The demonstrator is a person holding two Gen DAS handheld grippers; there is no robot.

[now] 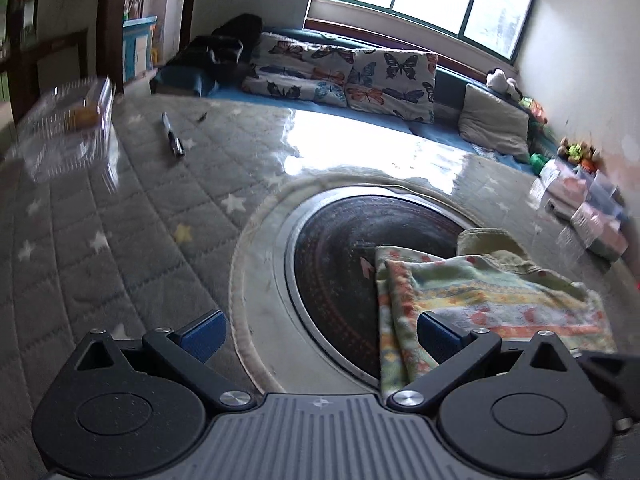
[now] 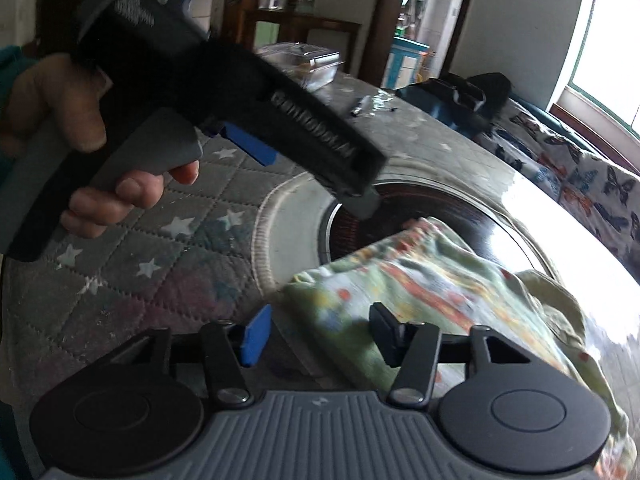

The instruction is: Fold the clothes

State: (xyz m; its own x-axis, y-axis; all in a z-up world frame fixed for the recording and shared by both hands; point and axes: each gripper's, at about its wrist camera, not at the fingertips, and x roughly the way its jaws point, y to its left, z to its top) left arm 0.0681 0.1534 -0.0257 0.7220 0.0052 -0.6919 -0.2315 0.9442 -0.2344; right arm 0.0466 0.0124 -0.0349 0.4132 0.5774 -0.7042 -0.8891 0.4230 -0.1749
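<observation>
Black claw [image 1: 320, 334] arms, blue pads [image 1: 202, 338], silver screws, teal sleeve [image 2: 10, 68]

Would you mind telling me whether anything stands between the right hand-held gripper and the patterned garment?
Nothing visible does. The right hand-held gripper is open right at the garment's near edge; the left hand-held gripper hangs above, off to the side.

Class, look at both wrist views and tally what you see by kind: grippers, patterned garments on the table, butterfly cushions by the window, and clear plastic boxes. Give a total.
Grippers: 2, left gripper and right gripper
Patterned garment: 1
Butterfly cushions: 2
Clear plastic box: 1
Total: 6
</observation>
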